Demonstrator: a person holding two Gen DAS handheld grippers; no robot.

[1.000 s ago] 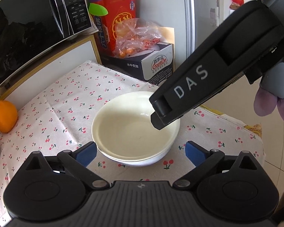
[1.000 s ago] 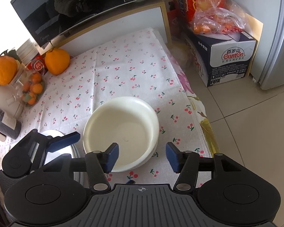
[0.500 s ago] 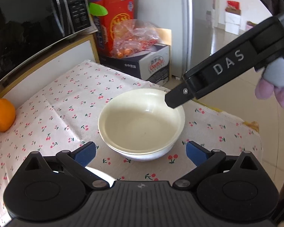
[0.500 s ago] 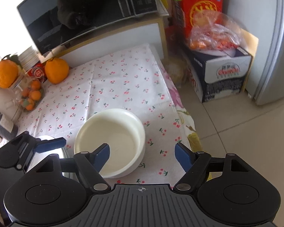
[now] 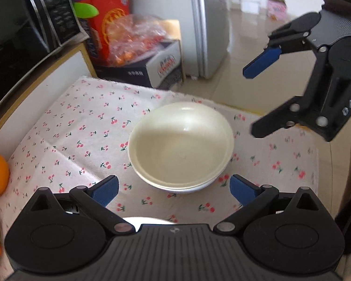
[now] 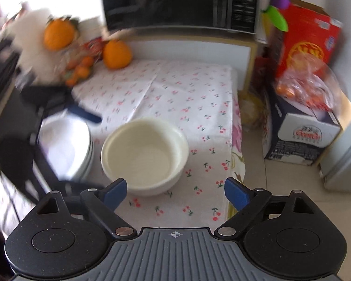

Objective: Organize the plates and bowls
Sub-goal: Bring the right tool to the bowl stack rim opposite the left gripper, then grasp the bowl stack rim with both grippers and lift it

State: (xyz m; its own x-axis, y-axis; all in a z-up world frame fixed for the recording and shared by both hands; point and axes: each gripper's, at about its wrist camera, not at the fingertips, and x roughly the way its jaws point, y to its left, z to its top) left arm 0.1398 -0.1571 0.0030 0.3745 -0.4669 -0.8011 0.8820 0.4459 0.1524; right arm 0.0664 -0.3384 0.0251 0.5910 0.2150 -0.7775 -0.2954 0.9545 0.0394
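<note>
The cream bowl (image 5: 181, 145) sits nested in a white bowl (image 5: 187, 187) at frame centre, stacked to save space. Both the right gripper (image 6: 174, 190), whose jaws have just been opening, and the left gripper (image 5: 173, 188) stand apart, empty.

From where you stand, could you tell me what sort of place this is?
Most likely a home kitchen or dining corner: a microwave on a cabinet, stacked bowls on a cherry-print tablecloth, and oranges beside it.
</note>
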